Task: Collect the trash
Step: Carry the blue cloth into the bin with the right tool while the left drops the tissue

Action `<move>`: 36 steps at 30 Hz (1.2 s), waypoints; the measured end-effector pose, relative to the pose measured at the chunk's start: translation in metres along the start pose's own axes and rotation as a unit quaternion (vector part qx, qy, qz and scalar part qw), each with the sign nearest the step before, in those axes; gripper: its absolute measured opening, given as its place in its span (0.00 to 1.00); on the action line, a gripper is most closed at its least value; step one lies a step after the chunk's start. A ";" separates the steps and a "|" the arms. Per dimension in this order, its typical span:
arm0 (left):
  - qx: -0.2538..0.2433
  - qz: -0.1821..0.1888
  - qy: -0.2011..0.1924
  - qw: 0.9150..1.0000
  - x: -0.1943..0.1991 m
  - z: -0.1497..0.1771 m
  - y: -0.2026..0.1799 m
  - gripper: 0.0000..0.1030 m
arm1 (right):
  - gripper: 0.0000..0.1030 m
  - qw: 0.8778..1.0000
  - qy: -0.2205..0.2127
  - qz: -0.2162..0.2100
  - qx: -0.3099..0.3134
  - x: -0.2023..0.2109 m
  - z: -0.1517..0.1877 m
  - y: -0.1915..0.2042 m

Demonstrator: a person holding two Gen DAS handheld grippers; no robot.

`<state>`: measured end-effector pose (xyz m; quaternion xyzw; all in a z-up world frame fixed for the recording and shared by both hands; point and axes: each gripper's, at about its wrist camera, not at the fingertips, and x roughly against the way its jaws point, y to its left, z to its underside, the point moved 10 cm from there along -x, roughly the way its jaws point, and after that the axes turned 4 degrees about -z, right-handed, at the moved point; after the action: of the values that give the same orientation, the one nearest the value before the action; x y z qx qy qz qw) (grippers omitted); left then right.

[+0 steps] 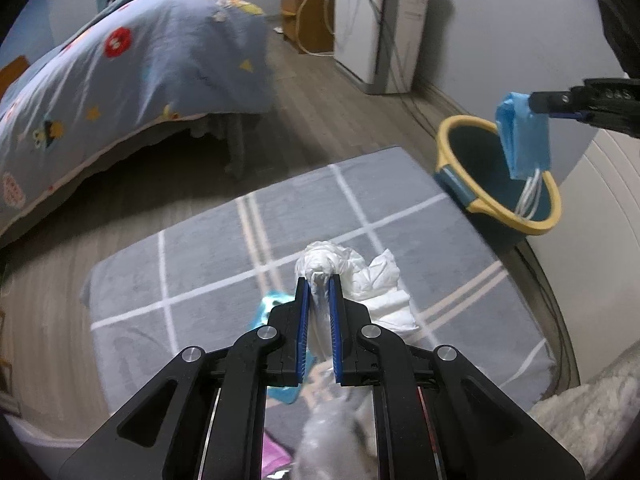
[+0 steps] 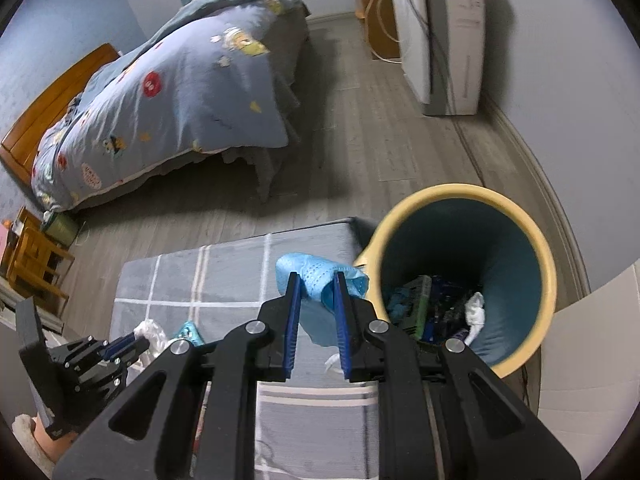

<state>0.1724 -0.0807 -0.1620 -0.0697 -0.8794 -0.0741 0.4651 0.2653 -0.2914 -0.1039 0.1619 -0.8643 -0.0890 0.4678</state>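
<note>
Open bin [image 2: 520, 216] mouth clear above, trash only at bottom. Wall w/ cables tight behind bin. Bare floor [image 2: 320, 200] btwn rug [image 2: 180, 280] & bed [image 2: 180, 92].

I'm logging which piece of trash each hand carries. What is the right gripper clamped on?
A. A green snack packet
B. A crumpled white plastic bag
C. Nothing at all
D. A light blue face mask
D: the right gripper pinches a light blue face mask beside the bin, its white ear loops dangling, while the left gripper holds the white plastic bag.
</note>
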 end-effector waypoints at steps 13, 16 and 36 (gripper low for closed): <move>-0.055 0.047 -0.019 0.997 0.003 -0.048 -0.094 0.10 | 0.16 0.996 -0.012 0.080 -0.027 0.017 -0.016 -0.110; -0.079 0.055 -0.028 0.995 0.004 -0.062 -0.118 0.10 | 0.16 0.996 0.001 0.085 -0.037 0.011 -0.011 -0.129; -0.110 0.093 0.022 0.989 -0.074 -0.108 -0.223 0.10 | 0.16 0.988 0.006 0.082 -0.131 -0.025 0.001 -0.180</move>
<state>0.2579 -0.3236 -0.1780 -0.2003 -0.8452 -0.1287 0.4785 0.3123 -0.4500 -0.1792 0.0282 -0.8527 -0.1618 0.4958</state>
